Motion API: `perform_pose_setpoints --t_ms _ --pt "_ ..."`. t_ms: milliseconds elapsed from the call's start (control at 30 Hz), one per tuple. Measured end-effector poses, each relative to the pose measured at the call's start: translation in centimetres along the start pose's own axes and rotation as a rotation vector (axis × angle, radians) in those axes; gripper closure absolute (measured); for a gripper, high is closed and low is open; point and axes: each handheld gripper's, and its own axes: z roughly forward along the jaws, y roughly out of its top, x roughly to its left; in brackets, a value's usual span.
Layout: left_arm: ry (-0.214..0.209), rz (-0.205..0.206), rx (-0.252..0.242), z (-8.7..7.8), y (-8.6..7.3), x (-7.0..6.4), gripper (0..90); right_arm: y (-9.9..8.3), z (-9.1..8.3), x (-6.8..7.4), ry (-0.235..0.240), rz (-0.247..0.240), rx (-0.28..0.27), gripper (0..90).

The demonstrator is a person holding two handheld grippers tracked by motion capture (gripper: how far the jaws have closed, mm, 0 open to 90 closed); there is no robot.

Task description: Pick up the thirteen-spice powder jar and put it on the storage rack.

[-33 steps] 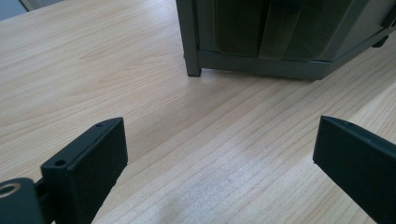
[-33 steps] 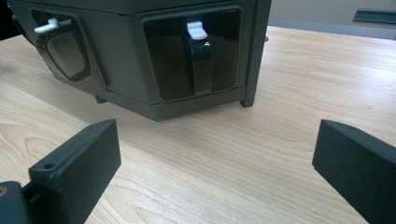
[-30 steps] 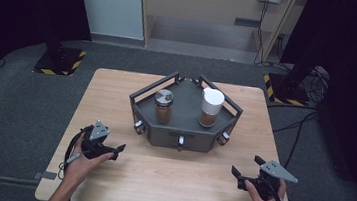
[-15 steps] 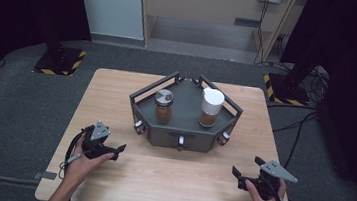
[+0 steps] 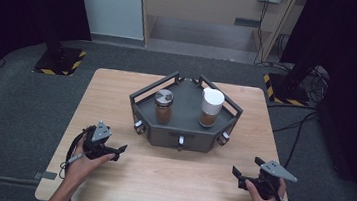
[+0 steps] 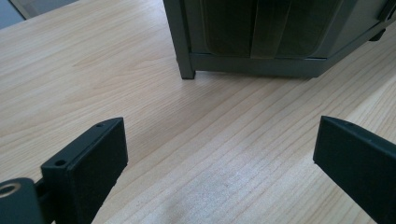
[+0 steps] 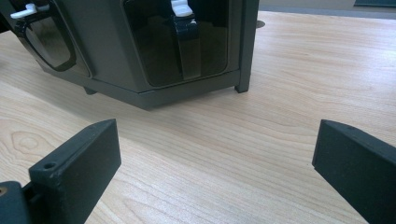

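The grey rack (image 6: pixel 261 37) ran off the top edge in both gripper views, hiding its two jars; the small latches (image 5: pixel 181 141) were too tiny to make out.

Pale wood-grain table (image 5: pixel 117 94) carrying a dark grey tray (image 5: pixel 181 137). On the tray, a jar (image 5: pixel 163 107) of brown contents with a silver lid, and a second jar (image 5: pixel 211 108) of brown contents under a white cap. Both the left gripper (image 5: pixel 113 150) and the right gripper (image 5: pixel 245 172) are black, each topped by a grey plate. Grey carpet (image 5: pixel 16 98); yellow-and-black striped stand bases (image 5: pixel 60 60).
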Motion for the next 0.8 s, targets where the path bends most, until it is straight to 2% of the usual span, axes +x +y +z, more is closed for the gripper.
perform_pose_setpoints --t_ms 800 --pt "-0.006 0.009 -0.002 0.05 -0.03 -0.05 2.0 -0.13 0.21 -0.34 -0.001 0.009 0.013 1.5"
